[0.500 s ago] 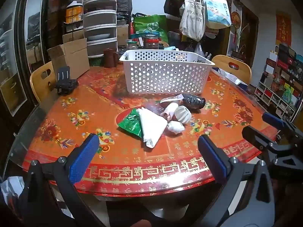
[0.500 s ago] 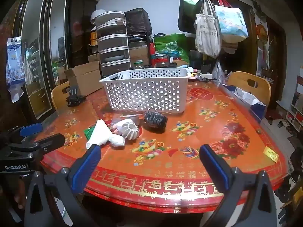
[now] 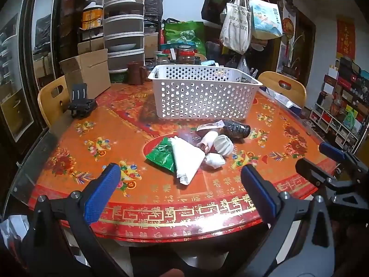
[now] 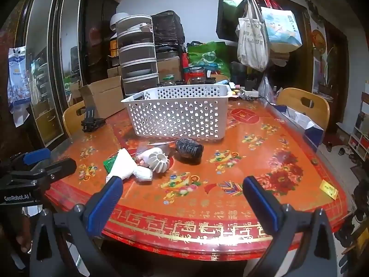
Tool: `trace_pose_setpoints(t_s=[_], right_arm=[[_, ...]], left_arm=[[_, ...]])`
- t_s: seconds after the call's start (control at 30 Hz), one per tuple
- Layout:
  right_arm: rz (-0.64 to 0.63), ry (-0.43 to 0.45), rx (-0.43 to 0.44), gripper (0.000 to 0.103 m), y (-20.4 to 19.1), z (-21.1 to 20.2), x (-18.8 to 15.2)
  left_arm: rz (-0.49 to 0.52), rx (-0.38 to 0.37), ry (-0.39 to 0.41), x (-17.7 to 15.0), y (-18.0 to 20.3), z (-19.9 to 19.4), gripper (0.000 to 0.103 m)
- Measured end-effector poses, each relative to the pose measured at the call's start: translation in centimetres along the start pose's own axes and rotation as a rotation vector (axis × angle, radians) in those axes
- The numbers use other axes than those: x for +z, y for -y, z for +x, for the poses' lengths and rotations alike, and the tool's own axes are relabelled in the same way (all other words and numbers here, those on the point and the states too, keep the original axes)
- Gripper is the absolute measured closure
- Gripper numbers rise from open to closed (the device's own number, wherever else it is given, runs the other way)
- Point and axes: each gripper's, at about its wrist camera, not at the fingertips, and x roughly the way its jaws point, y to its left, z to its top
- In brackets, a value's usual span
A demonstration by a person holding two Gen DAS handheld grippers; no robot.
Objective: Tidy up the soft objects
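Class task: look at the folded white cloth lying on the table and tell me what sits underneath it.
A green packet lies partly under the white cloth, its left part sticking out. How far it runs beneath, and whether anything else is covered, cannot be seen.

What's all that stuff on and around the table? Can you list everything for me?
Basket: one, white, perforated, mid-table.
Folded cloth: one, white, in the pile in front of the basket.
Packet: one, green, partly under the cloth.
Ribbed round object: one, white, in the pile.
Small bundle: one, white, beside the cloth.
Dark bundle: one, black, nearest the basket.
Table: one, red-orange, floral.
Cardboard box: one, brown, far left of the table.
Phone stand: one, black, left edge.
Chairs: two, wooden, behind the table.
Tote bags: several, hanging behind.
Left gripper: blue pads, open, empty.
Right gripper: blue pads, open, empty.
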Motion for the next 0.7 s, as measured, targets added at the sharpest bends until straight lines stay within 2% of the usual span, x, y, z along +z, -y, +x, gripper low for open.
trace_pose_setpoints(t_s=[0.7], right_arm=[[-0.001, -0.001, 0.004, 0.0, -0.07, -0.11, -0.09]], left_arm=[[-0.001, -0.01, -0.003, 0.08, -0.06, -0.27, 0.0]])
